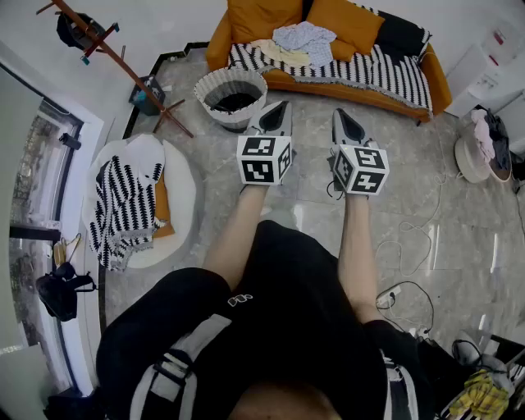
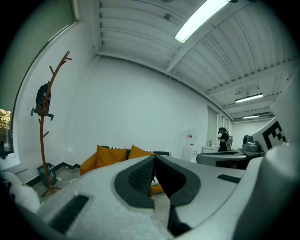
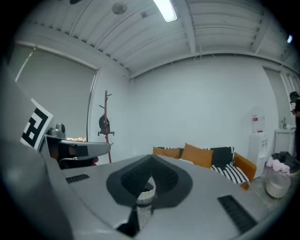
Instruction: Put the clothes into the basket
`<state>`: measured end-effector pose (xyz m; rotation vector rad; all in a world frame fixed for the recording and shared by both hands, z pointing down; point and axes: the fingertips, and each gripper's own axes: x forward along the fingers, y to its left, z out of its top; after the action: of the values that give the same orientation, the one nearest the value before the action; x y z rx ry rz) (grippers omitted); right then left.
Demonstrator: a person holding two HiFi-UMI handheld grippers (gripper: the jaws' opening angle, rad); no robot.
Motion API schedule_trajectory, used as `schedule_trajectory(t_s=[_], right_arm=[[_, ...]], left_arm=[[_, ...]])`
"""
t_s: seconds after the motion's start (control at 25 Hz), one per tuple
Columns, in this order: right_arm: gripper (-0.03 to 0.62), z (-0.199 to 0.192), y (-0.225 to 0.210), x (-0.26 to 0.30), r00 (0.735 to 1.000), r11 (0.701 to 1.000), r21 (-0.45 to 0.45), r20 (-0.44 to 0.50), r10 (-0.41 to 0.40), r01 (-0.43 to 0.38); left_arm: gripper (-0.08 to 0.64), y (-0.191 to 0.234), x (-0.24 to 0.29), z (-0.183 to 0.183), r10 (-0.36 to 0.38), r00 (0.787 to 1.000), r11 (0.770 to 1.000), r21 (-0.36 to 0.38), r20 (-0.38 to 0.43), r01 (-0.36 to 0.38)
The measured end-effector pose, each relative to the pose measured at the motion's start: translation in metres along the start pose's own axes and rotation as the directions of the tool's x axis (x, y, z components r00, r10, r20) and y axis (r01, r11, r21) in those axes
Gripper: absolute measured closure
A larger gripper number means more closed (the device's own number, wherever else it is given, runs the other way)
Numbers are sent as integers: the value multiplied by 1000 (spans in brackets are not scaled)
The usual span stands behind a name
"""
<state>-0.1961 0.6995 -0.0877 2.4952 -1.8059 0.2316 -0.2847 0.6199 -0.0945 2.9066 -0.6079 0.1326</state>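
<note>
**Both grippers shut and empty, clothes still on the sofa**

The person stands on the marble floor (image 1: 385,221) and holds both tools out in front, roughly level. The left gripper (image 1: 279,113) has its jaws pressed together with nothing between them; its own view shows the dark pads meeting at the tip (image 2: 153,161), with only the orange sofa (image 2: 101,159) visible beyond. The right gripper (image 1: 343,123) is likewise closed on nothing, its pads joined (image 3: 150,161) and the rim of the basket (image 3: 145,193) showing just below the tips.

The basket (image 1: 215,84), white and pleated, stands on the floor between the person and the sofa (image 1: 328,82), just ahead of the left gripper. Something dark lies inside it (what it is cannot be made out).

The clothes (image 1: 303,37) lie in a loose heap on the sofa seat: a pale patterned piece on top of a cream one, resting on the striped throw (image 1: 385,70) in front of the orange cushions (image 1: 349,20). They are well apart from both grippers.

To the person's left a black-and-white zigzag garment (image 1: 123,205) drapes over a round white seat (image 1: 180,193). A wooden coat stand (image 1: 123,61) leans near the wall, and a black bag (image 1: 57,291) sits by the window. More fabric, pink and dark, is piled on a stand (image 1: 488,131) at the far right.
</note>
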Motion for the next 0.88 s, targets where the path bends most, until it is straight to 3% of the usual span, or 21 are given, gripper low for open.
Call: schedule_trajectory(t_s=[0.16,0.48,0.6,0.76,0.88], right_arm=[[581,-6,-18,10,1000,999,52,7,-16,16],[581,-14,-60,38,998,996,66,31,-57,55],[580,-22,-82,60,997,996,50,12,-75,75],[580,-20,-107,100,993,992,-42,-14,-120,120],[580,-10,-125,149,992,992,-25,-8,-123,123]], left_arm=[[551,6,14,-3,10,1000,1000,-12,3,-10],[551,31,59,-12,24,1000,999,-40,18,-23],[551,45,92,-19,21,1000,998,-66,14,-20],[551,65,145,-22,2,1000,996,-85,0,-2],[551,86,190,-19,-13,1000,997,-80,-22,11]])
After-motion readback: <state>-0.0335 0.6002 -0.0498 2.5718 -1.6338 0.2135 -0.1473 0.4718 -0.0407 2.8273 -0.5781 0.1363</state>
